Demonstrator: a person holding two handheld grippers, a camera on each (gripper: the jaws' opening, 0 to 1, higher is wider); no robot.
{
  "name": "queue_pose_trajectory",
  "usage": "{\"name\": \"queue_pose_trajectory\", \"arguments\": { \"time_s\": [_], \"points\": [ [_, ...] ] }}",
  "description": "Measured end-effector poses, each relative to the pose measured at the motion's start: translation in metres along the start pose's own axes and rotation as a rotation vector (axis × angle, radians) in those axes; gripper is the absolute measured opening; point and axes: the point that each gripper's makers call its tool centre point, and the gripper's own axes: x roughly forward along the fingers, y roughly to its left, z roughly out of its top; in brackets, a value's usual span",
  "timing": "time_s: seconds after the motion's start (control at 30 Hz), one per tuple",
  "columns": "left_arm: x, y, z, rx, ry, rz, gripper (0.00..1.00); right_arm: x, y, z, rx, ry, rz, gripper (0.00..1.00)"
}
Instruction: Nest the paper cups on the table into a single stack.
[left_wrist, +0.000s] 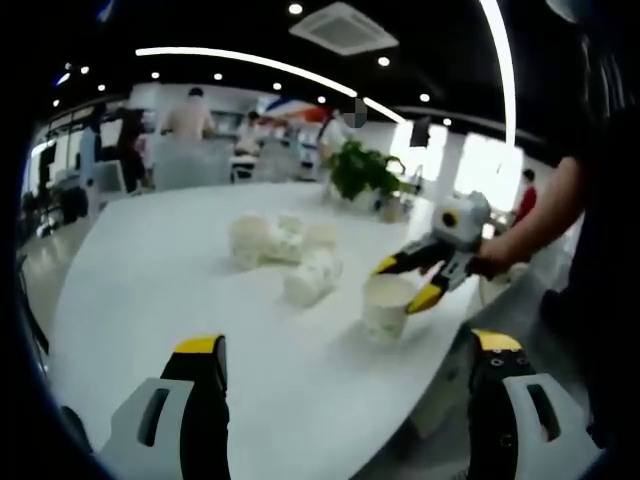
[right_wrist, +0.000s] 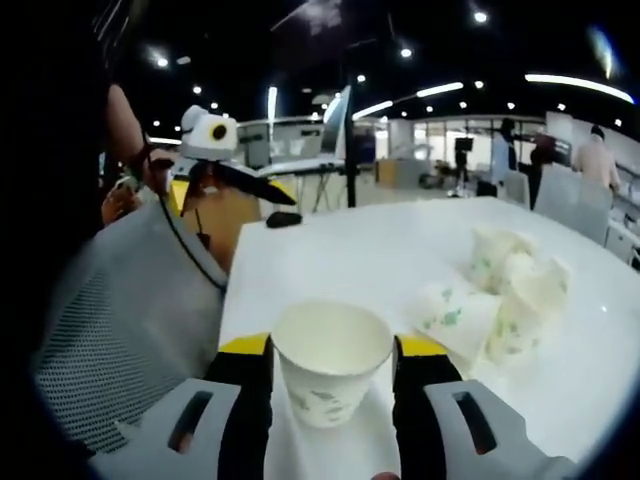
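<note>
Right gripper (right_wrist: 330, 375): fingers apart either side of an upright cup (right_wrist: 331, 372), yellow tips level with its rim. Contact with the wall cannot be confirmed; reads as straddling, not yet clamped. The cup stands near the tabletop (right_wrist: 400, 250) edge, mouth up.

Cup: white paper, tapered, rolled rim, faint green print. Judged very light, thin-walled and easily crushed. Best hold is probably just below the rim, where the roll stiffens the wall, with light pressure only.

Left gripper (left_wrist: 345, 365): fingers wide apart, nothing between them, hanging over the near tabletop edge. In this view the cup sits at 1 o'clock.

Pile (right_wrist: 505, 290) of loose cups further in, at 2 o'clock from the cup in the right gripper view: several tipped on their sides, touching, mouths facing various ways. Tabletop white, smooth, slightly glossy; cups may slide.

Plant (left_wrist: 362, 172) at far edge. Mesh chair (right_wrist: 120, 320) beside the table.
</note>
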Motion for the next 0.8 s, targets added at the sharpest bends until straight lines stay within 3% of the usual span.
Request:
{"name": "queue_pose_trajectory", "arguments": {
  "time_s": [0.8],
  "points": [
    [-0.0028, -0.0024, -0.0047, 0.006, 0.000, -0.006, 0.98, -0.0053, 0.0085, -0.0034, 0.002, 0.019, -0.001, 0.51]
  ]
}}
